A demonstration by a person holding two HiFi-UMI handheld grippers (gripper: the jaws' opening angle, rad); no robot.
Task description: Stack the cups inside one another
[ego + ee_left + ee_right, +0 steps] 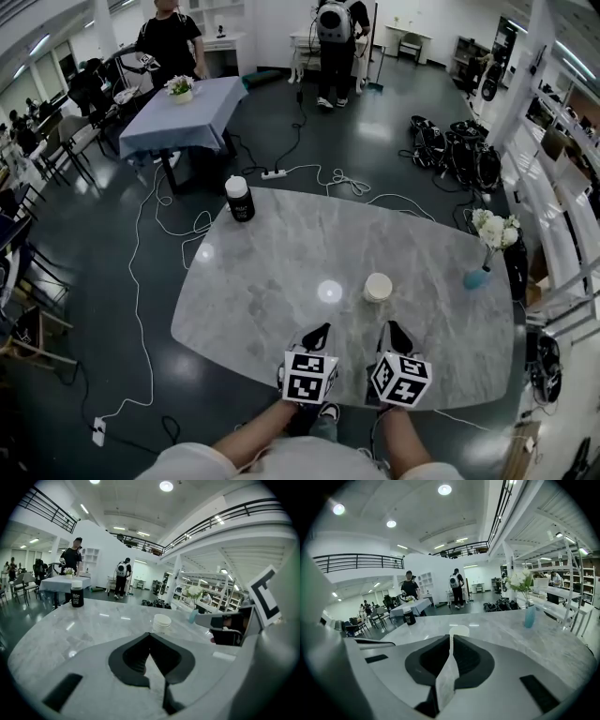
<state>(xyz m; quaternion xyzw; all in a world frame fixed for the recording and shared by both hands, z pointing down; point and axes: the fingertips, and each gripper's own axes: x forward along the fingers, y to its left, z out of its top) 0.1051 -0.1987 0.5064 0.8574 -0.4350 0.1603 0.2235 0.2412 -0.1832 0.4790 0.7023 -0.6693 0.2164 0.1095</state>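
A white stack of cups (378,287) stands upright on the grey marble table (281,253), a little right of centre. Both grippers hover over the table's near edge, short of the stack. My left gripper (322,330) is shut with nothing in it; in the left gripper view its tips (150,634) meet, and the cups (162,622) stand ahead, slightly right. My right gripper (394,328) is also shut and holds nothing. In the right gripper view its closed jaws (451,635) point straight at the cups (459,630), which are partly hidden behind the tips.
A black bottle with a white lid (240,199) stands at the table's far left. A blue vase of white flowers (487,253) sits at the right edge. Cables lie on the floor beyond, and people stand far back by a cloth-covered table (183,112).
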